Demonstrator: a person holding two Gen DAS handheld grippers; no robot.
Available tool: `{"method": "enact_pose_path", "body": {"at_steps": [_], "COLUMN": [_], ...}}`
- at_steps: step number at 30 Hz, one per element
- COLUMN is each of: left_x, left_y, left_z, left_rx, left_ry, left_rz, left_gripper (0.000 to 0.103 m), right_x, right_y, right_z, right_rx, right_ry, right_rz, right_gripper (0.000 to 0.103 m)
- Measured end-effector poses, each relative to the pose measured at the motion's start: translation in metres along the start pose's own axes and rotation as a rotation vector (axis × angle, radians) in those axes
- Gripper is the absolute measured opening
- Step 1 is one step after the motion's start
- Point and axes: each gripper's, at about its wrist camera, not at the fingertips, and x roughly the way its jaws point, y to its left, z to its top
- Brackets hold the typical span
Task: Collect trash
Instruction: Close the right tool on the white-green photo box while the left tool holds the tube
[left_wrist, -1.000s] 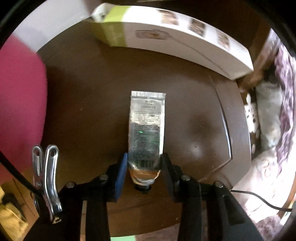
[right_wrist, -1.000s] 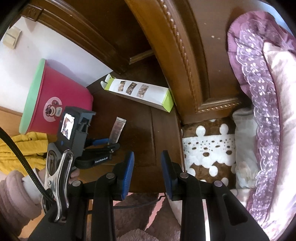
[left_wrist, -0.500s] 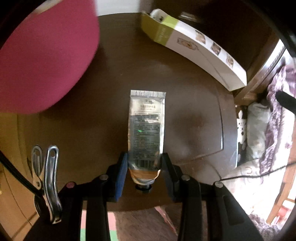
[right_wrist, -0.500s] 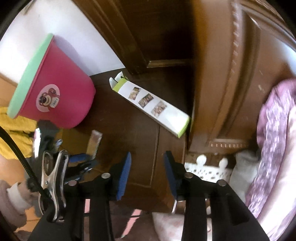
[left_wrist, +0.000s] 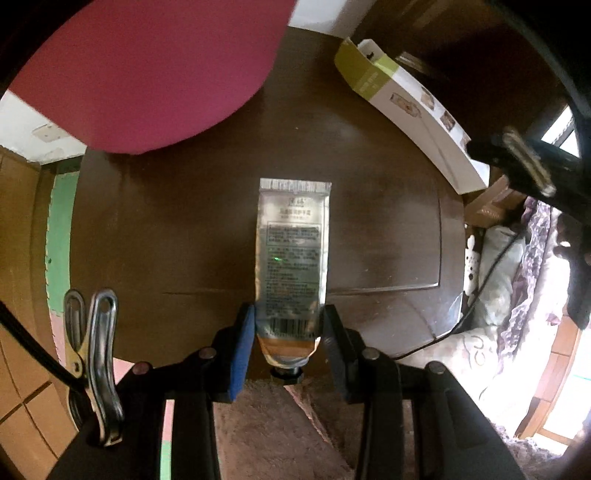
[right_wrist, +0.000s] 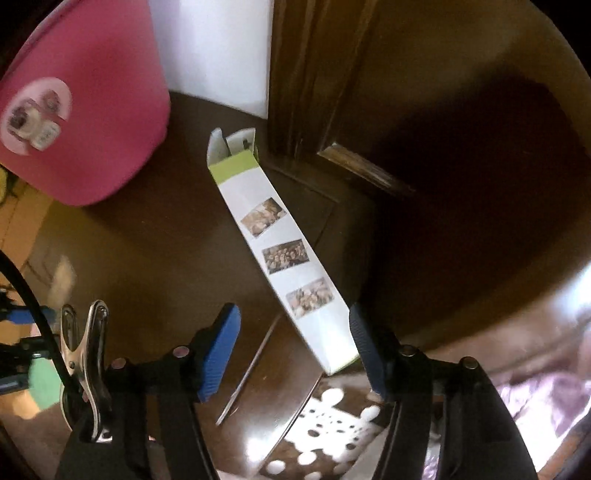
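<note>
the left gripper (left_wrist: 287, 332) is clamped on a silver tube (left_wrist: 291, 254), its blue pads pressing the tube's lower sides just above the black cap. the tube's long axis runs straight out along the fingers, cap end toward the camera, flat crimped end pointing away, and it hangs above the dark wooden cabinet top (left_wrist: 177, 229). beyond it, at the top's far left corner, stands a pink bin (left_wrist: 147, 70); only its outer wall shows, so its contents cannot be told.

the right gripper (right_wrist: 293, 347) is spread wide and its jaws are opening, gripping nothing. a long white carton (right_wrist: 280, 254) with green ends lies flat on the cabinet top, its near end between the blue pads and close to the right one, with no pad seen pressing it. its long axis slants away up-left toward the back edge, where its open flap end shows an inside too dark to read.
</note>
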Motion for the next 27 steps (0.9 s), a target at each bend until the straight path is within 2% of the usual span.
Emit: {"method": "enact_pose_path", "body": {"at_steps": [10,13,14,15,19,27], "left_x": [-0.005,-0.011,-0.013,-0.013,-0.018,-0.026], "left_y": [0.008,0.015,0.016,0.016,0.015,0.008], "left_z": [-0.004,-0.006,-0.007,-0.008,-0.009,-0.007], "left_rx": [-0.030,-0.045,-0.049,-0.053,-0.052,-0.019], "left_ry": [-0.023,-0.031,-0.034,-0.036,-0.045,-0.057], "left_rz": [-0.013,-0.017,-0.018,-0.018,-0.018,-0.022], "left_gripper": [0.038,0.038,0.038,0.038,0.038,0.038], "right_x": [0.038,0.048,0.051,0.052,0.049,0.025], "right_y": [-0.002,-0.006,-0.008,-0.009,-0.010,-0.014], "right_z": [0.021,0.022,0.021,0.019,0.009,-0.027], "right_rx": [-0.089,-0.049,-0.017,0.002,0.035,0.114], "right_ry": [0.075,0.124,0.146,0.154,0.137,0.093], "right_rz": [-0.038,-0.002,0.023,0.044,0.101,0.192], "right_gripper": [0.063,0.062,0.054,0.050,0.044,0.042]}}
